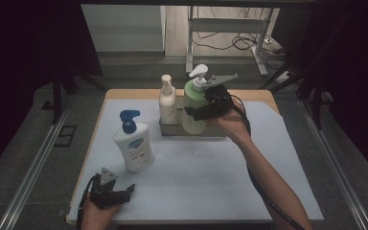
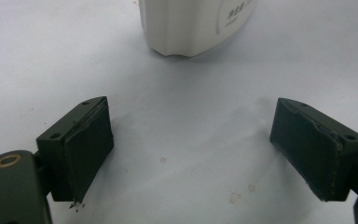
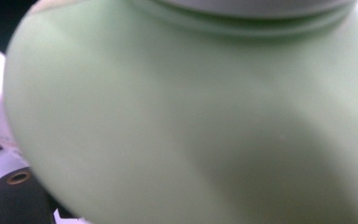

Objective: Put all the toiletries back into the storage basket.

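A: Desk (image 1: 278, 191) status?
B: Flat, pale top. Grey tray (image 1: 168, 130) at far edge.

A: Green bottle (image 1: 192, 103)?
B: Upright at tray, white pump on top, clamped at its side by right tongs (image 1: 206, 103). Crowding the right gripper view (image 3: 191, 130).

A: Other bottles?
B: White bottle (image 1: 134, 146), blue pump, upright left of centre; base ahead of left tongs (image 2: 189, 28). Slim bottle (image 1: 166, 100) upright in tray, just beside green bottle.

A: Left tongs (image 1: 120, 191)?
B: Near front edge, spread wide, gripping nothing (image 2: 191, 154).
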Available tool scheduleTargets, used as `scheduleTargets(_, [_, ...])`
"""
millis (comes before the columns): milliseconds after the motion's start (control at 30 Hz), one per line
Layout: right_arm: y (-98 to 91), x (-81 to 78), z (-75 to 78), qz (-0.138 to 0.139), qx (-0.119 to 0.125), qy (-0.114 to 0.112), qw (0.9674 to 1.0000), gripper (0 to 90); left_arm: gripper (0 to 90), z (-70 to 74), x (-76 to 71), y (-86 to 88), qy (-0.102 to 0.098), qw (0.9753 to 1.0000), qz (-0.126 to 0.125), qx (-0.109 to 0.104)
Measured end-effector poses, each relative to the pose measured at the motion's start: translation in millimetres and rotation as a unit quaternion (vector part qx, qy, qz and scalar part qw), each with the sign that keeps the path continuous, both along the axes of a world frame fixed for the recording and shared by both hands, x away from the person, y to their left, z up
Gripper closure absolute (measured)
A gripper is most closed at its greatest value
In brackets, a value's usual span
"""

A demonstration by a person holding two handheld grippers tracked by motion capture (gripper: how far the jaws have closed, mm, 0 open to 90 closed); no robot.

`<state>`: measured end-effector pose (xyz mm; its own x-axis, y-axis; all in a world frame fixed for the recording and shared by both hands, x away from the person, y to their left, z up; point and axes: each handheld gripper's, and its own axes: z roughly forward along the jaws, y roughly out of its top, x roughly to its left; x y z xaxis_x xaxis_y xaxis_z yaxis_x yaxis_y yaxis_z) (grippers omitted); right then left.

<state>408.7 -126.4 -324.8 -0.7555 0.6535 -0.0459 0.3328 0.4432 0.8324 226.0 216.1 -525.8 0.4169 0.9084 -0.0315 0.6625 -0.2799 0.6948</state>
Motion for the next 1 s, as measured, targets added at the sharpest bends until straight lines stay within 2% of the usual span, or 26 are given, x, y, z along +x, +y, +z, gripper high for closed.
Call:
scheduleTargets(500, [4.3,25.6,1.7,-0.038,-0.003,-0.011,0.9992,12.4,12.5,0.0,0.1,0.1,0.000,1.0000,0.000,0.000])
scheduleTargets(1000, [14.2,47.8,-11.8,-0.053,-0.015,-0.011,0.9984,12.3,12.6,0.2,-0.1,0.0,0.002,1.0000,0.000,0.000])
